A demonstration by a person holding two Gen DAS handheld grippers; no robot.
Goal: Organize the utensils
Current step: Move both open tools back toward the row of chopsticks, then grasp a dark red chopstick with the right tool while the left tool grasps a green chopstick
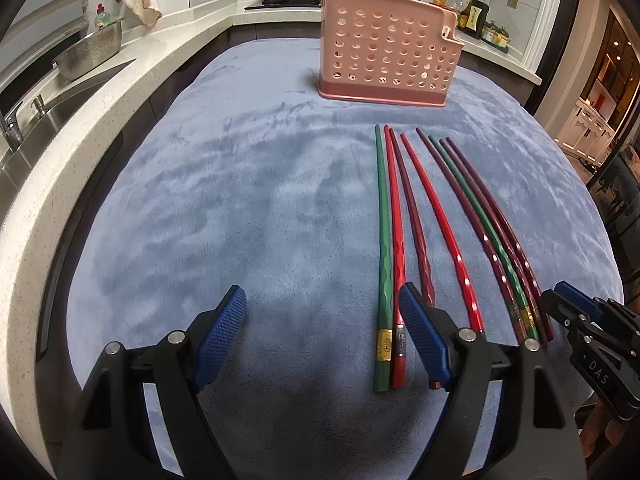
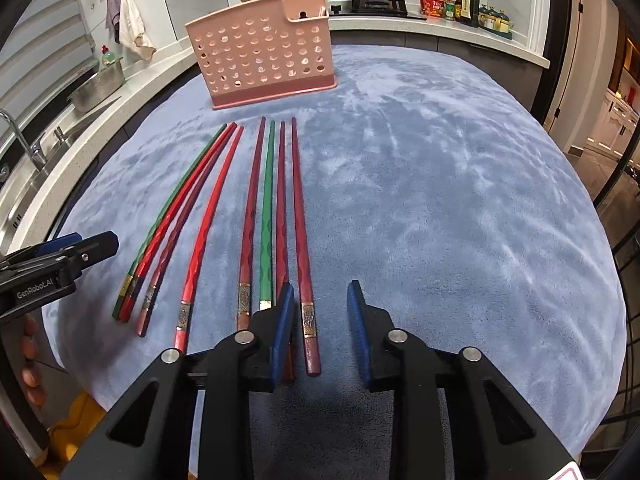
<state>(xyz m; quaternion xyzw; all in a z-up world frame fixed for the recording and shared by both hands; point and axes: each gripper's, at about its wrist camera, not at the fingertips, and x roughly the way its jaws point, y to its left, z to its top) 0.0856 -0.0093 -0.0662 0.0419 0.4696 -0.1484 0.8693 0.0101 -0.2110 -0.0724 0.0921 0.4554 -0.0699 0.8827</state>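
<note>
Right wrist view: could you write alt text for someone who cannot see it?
A hand-held gripper with blue pads hangs open over the near end of a dark red chopstick, the rightmost of eight red, green and maroon chopsticks lying on a blue cloth. A pink perforated holder stands beyond them, with a kitchen counter behind.

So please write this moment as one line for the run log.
stage: reaching | chopsticks: on cloth | holder: upright | left gripper: open, empty | right gripper: open around rightmost chopstick

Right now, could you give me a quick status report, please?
Left tongs open, empty. Right tongs open around one dark red chopstick. Pink holder upright behind the chopsticks, nothing in the way.
</note>
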